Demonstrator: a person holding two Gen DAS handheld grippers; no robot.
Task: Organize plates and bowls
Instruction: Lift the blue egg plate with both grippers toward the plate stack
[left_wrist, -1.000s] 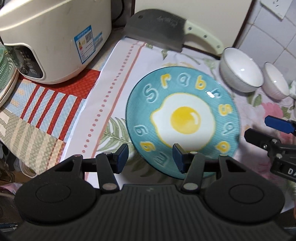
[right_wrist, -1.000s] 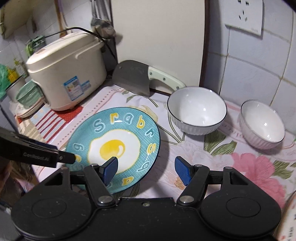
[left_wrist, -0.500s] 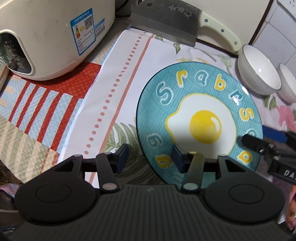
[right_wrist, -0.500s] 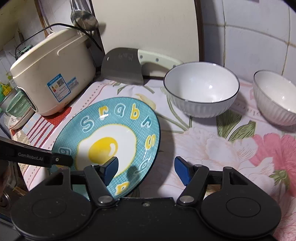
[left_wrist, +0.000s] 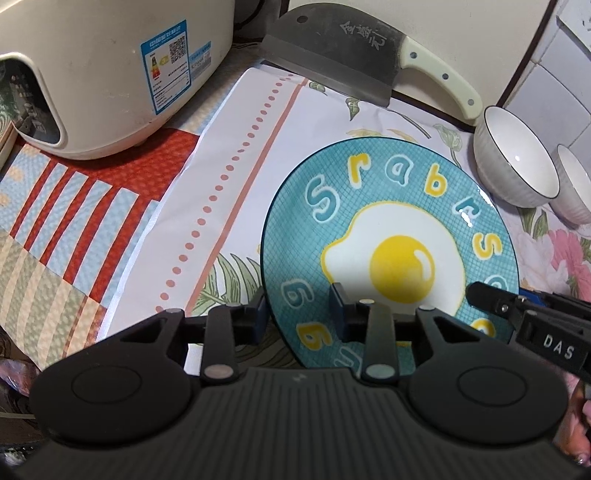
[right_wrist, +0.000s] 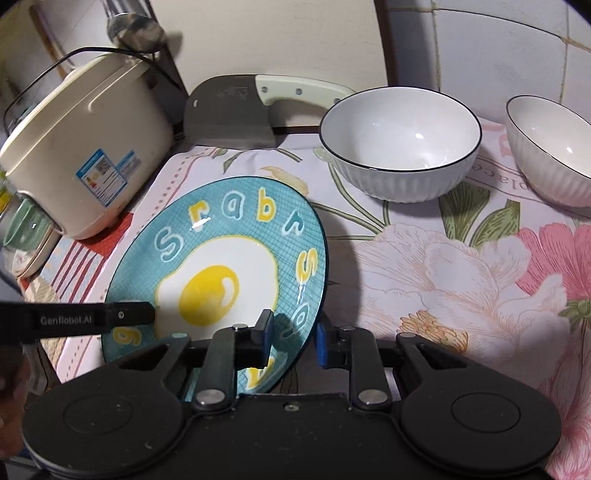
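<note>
— Looking at the big things first: where does the plate (left_wrist: 388, 254) lie?

— Flat on the flowered cloth (right_wrist: 443, 266), between the rice cooker (left_wrist: 110, 70) on one side and the two white bowls on the other. The nearer bowl (right_wrist: 400, 147) and the farther bowl (right_wrist: 550, 151) stand upright, apart from the plate, with the cleaver (left_wrist: 354, 55) behind against the wall.

— And the grippers?

— One at each side of the plate, on its near half. The left gripper (left_wrist: 299, 314) straddles the rim: its outer pad sits just off the edge over the cloth, its inner pad over the painted face. The right gripper (right_wrist: 293, 338) does the same on the opposite side.

— Clamped?

— No. Both sets of jaws stand apart with the rim in the gap; I see no pad pressed to the plate.

— So what does the next move turn on?

— My judgement: the rim runs through each gap, so each claw only needs to squeeze across that edge. Both are equally near. The bowls lie toward the right gripper's side, so that one is nearer to them.
</note>
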